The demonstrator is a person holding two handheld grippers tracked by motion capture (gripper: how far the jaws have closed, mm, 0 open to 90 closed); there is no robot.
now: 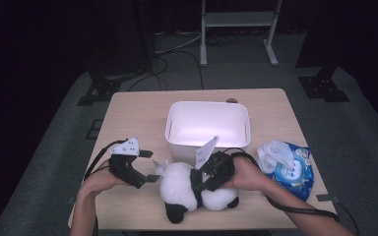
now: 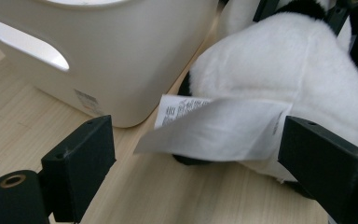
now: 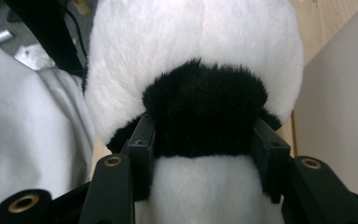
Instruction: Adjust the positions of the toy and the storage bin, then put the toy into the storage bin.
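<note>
The right gripper (image 3: 205, 135) pinches the plush panda (image 1: 194, 189) around its black band (likely to lift it into the white bin (image 1: 207, 125) just behind), while the left gripper (image 1: 145, 167) waits spread beside its tag (image 2: 219, 128).

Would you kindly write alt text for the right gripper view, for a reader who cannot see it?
Two black jaws of the right tool squeeze the black band of a plush panda, pressing into its fur from both sides. A white bin's wall stands at the right, on a wooden table.
</note>
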